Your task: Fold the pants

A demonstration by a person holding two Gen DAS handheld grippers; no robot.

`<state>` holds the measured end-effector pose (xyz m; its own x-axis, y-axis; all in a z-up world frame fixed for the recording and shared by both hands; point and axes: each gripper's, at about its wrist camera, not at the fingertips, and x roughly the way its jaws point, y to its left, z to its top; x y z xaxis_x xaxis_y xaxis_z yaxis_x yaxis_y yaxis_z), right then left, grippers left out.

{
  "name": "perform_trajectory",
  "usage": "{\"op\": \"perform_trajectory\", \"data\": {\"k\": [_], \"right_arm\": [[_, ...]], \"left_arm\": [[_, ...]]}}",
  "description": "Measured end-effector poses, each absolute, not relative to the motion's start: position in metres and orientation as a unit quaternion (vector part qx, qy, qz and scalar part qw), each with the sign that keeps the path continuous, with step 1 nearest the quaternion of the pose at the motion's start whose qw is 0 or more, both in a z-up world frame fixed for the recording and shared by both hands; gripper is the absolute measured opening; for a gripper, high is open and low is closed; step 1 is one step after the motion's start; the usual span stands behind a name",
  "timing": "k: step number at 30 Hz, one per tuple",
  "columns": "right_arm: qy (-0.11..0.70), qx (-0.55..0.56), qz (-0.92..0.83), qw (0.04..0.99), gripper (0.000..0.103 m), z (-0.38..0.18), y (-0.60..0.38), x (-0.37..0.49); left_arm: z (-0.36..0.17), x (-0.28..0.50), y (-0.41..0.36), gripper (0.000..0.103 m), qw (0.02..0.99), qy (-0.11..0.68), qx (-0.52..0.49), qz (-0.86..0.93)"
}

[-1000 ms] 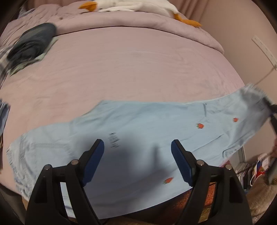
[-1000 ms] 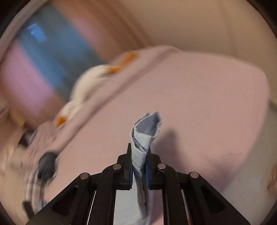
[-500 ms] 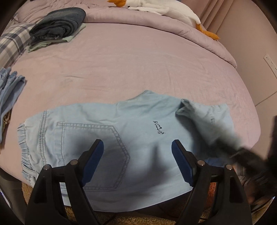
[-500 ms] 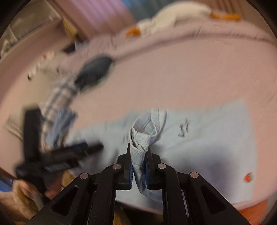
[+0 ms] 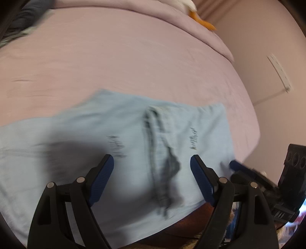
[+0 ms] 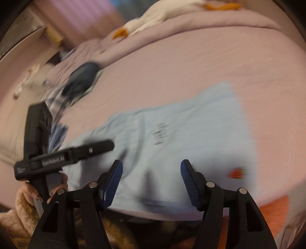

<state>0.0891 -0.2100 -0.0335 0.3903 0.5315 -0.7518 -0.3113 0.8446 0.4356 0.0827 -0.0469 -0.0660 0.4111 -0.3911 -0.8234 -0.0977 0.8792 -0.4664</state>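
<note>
Light blue denim pants (image 5: 118,122) lie on the pink bed near its front edge, the leg end folded back over the middle so its hem (image 5: 162,153) lies across the cloth. My left gripper (image 5: 152,172) is open and empty just above the pants. My right gripper (image 6: 151,178) is open and empty above the pants (image 6: 191,134), with a red patch (image 6: 236,173) to its right. The left gripper also shows in the right wrist view (image 6: 67,153), the right gripper at the edge of the left wrist view (image 5: 267,182). Both views are blurred.
A dark folded garment pile (image 6: 82,80) lies on the bed's far left beside plaid cloth (image 6: 55,99). A white plush goose with orange feet (image 6: 153,17) rests by the pillows. The wall (image 5: 267,57) stands right of the bed.
My right gripper carried the pant leg end leftward over the pants, then opened and let it go. The leg now lies folded back. My left gripper stayed open.
</note>
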Motion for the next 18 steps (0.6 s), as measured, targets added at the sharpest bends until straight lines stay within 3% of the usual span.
{"op": "perform_trajectory", "data": {"k": [2,4,6,7,9,10,18], "right_arm": [[0.482,0.129,0.219,0.838,0.063,-0.032,-0.233,0.089],[0.482,0.137,0.173,0.848,0.063,-0.035,-0.252,0.090],[0.487,0.144,0.136,0.851,0.063,-0.041,-0.268,0.091],[0.491,0.150,0.125,0.849,0.063,-0.044,-0.274,0.093],[0.500,0.171,0.110,0.842,0.063,-0.050,-0.284,0.094],[0.502,0.177,0.107,0.840,0.063,-0.051,-0.286,0.094],[0.506,0.174,0.091,0.840,0.063,-0.051,-0.283,0.095]], "left_arm": [[-0.076,0.093,-0.064,0.080,0.797,0.554,-0.217,-0.102],[-0.079,0.099,-0.080,0.072,0.803,0.552,-0.198,-0.108],[-0.081,0.102,-0.094,0.048,0.813,0.545,-0.172,-0.107],[-0.084,0.103,-0.098,0.042,0.818,0.545,-0.157,-0.101],[-0.084,0.102,-0.101,0.015,0.825,0.541,-0.135,-0.089],[-0.082,0.101,-0.100,0.010,0.822,0.542,-0.147,-0.094],[-0.050,0.077,-0.072,0.010,0.841,0.515,-0.151,-0.067]]}}
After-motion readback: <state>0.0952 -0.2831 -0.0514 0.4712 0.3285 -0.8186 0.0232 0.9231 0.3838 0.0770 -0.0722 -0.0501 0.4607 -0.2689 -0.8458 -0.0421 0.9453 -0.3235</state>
